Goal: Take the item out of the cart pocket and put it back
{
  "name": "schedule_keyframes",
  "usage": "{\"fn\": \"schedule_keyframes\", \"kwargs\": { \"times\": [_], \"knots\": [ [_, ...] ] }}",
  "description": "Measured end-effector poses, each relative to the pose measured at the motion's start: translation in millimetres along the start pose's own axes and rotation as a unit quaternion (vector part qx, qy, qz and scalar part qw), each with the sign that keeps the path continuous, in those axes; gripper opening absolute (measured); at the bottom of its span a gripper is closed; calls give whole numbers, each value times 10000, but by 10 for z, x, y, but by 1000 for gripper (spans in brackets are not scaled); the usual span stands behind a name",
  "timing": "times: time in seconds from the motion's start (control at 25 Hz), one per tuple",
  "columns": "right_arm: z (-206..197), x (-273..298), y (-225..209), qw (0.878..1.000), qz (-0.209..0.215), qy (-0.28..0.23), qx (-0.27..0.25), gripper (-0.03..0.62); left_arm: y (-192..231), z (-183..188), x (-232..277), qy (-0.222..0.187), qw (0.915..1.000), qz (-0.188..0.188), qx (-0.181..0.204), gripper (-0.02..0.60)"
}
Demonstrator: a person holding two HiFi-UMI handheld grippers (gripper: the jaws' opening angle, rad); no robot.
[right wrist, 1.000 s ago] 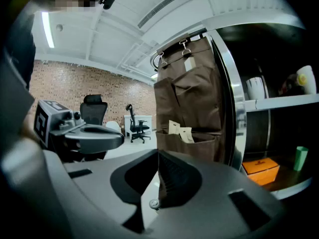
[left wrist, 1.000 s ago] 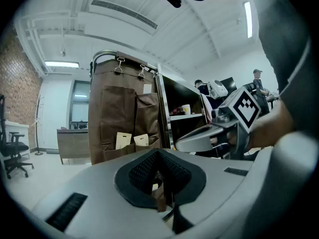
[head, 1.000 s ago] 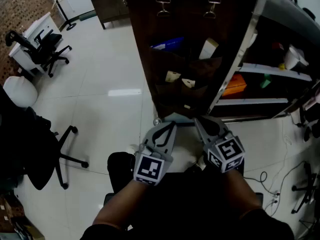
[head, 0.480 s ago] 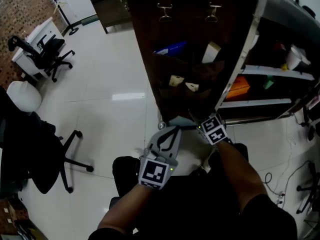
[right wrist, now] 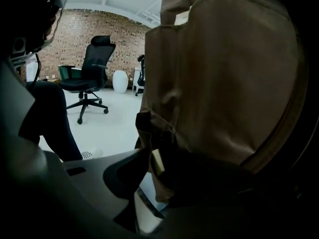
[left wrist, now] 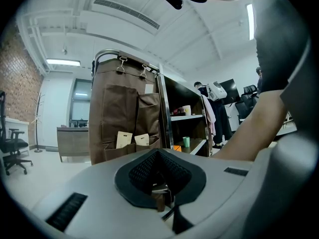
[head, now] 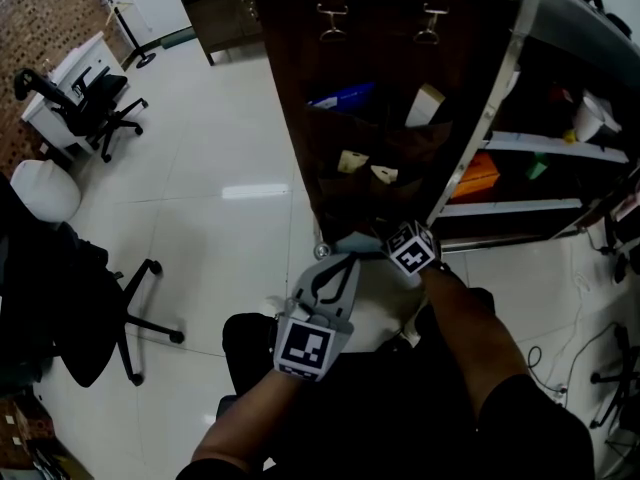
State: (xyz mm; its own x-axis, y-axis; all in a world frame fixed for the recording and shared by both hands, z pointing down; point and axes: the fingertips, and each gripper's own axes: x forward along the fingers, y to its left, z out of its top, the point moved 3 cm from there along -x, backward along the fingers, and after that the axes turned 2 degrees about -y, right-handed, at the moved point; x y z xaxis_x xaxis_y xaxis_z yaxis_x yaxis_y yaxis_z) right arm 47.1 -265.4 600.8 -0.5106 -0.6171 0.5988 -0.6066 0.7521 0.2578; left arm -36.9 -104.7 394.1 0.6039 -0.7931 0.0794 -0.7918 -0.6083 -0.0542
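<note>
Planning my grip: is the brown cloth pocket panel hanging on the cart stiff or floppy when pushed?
Probably floppy: the pocket panel hangs from two clips, so a push should swing it. The lowest pocket rim looks creased and slack, so it likely folds rather than resists.

Floor (head: 215, 138): pale glossy tile, with a ceiling light reflected in it.
Black office chair (head: 95, 103): stood at a white desk (head: 62, 68), far left, by a brick wall (head: 40, 8).
White rounded object (head: 42, 190): on the floor near that desk.
Second black swivel chair (head: 85, 328): near left, draped in dark cloth.
Dark wooden desk (head: 225, 13): at the back, with a thin stand (head: 122, 18) beside it.
Orange box (head: 477, 175) and green cup (left wrist: 185, 142): sat on shelves (head: 545, 146), right.
Loose cables (head: 560, 358): lay across the floor, far right.
</note>
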Motion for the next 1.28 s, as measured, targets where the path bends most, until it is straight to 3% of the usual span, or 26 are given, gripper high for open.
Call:
{"fn": "schedule_keyframes", "kwargs": {
  "times": [0.32,0.52,0.76,1.08,1.28],
  "knots": [
    [-146,103,10,9996,68,250,115,141,13,6,-1,0,10000,13,-28,0],
    [-98,68,38,9998,51,190,101,90,13,7,1,-26,10000,16,-30,0],
    [245,-226,0,9993,-84,-366,69,77,32,16,-4,-46,10000,25,-17,0],
    [693,-977,-110,9898,-523,-1063,786,76,61,43,-17,-89,9999,74,-31,0],
    [997,-1646,-53,9811,-676,-1549,941,75,78,49,-32,-125,9999,97,-15,0]
  ]
}}
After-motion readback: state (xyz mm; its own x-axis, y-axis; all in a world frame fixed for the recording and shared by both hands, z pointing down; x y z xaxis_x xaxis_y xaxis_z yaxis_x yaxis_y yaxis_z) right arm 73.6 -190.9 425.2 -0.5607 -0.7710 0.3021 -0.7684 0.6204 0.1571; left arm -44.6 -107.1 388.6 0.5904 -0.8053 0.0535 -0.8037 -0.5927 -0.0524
